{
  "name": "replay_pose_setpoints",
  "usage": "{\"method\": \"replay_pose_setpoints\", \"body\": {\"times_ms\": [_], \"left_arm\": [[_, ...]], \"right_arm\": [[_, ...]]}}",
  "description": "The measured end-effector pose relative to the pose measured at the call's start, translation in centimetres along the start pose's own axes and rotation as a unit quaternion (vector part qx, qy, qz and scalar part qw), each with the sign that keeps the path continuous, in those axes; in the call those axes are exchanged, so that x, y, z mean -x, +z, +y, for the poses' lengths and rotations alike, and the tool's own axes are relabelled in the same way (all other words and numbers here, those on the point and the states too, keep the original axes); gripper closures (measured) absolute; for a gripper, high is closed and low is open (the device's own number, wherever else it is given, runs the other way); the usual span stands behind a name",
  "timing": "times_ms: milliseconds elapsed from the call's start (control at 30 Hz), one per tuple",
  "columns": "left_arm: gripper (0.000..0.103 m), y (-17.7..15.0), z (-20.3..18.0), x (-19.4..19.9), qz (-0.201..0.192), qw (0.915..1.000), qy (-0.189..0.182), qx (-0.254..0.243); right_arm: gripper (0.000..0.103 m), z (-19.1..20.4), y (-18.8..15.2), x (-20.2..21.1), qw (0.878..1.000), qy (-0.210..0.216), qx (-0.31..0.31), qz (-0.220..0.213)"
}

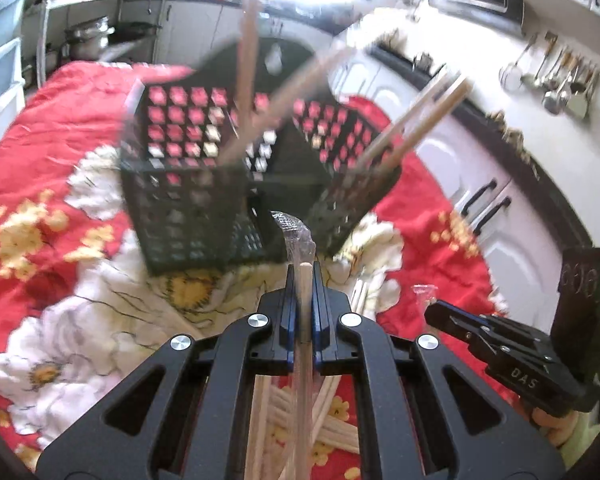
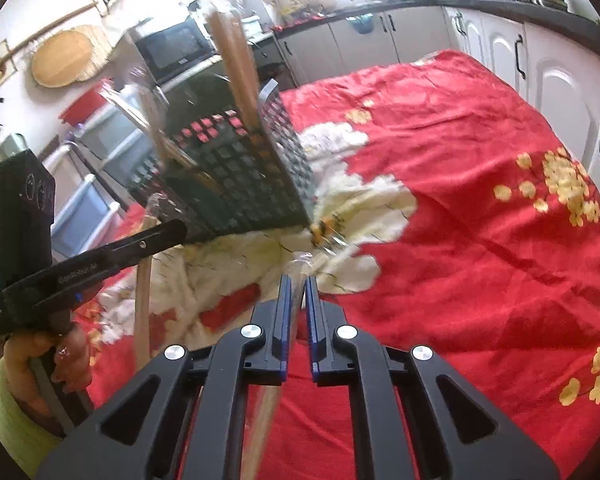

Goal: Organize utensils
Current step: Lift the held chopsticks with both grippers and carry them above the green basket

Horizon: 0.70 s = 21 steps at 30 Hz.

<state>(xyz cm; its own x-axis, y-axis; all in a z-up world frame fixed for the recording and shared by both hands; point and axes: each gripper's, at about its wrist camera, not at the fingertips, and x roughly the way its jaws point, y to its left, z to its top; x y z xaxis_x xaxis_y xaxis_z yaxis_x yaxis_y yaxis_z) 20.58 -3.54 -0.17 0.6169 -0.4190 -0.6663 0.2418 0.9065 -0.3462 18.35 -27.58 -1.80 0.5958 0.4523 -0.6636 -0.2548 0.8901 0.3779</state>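
Note:
A black lattice utensil basket (image 1: 188, 200) (image 2: 240, 184) stands on the red flowered cloth (image 1: 40, 128) (image 2: 460, 200). Wooden chopsticks (image 1: 246, 64) (image 2: 236, 60) stick up out of its compartments. My left gripper (image 1: 305, 270) (image 2: 180, 228) is shut on a wooden chopstick in a clear plastic sleeve (image 1: 305, 292) (image 2: 142, 300), just in front of the basket. My right gripper (image 2: 299, 280) (image 1: 436, 312) is shut on another clear-sleeved chopstick (image 2: 268, 412), to the right of the basket. Several pale loose sticks (image 1: 332, 396) lie on the cloth below the left gripper.
White cabinets with black handles (image 1: 484, 208) (image 2: 520, 56) run along the table's right side. Ladles (image 1: 556, 80) hang on the wall. A steel pot (image 1: 88, 34) and a microwave (image 2: 176, 48) stand beyond the table. A hand in a green sleeve (image 2: 32, 356) holds the left gripper.

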Motion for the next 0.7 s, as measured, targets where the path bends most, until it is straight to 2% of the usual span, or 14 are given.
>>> {"method": "replay_pose_setpoints", "body": {"times_ms": [233,700], "left_arm": [[0.1,0.9,0.8,5.2,-0.062,0.9981,-0.002,0.009],[0.1,0.7,0.8,11.0,-0.134,0.991,-0.002,0.009]], "right_arm": [[0.098,3.2,1.1,2.9,0.998,0.041,0.026,-0.032],[0.098,7.6,2.7,6.8,0.991,0.082,0.067,-0.087]]}}
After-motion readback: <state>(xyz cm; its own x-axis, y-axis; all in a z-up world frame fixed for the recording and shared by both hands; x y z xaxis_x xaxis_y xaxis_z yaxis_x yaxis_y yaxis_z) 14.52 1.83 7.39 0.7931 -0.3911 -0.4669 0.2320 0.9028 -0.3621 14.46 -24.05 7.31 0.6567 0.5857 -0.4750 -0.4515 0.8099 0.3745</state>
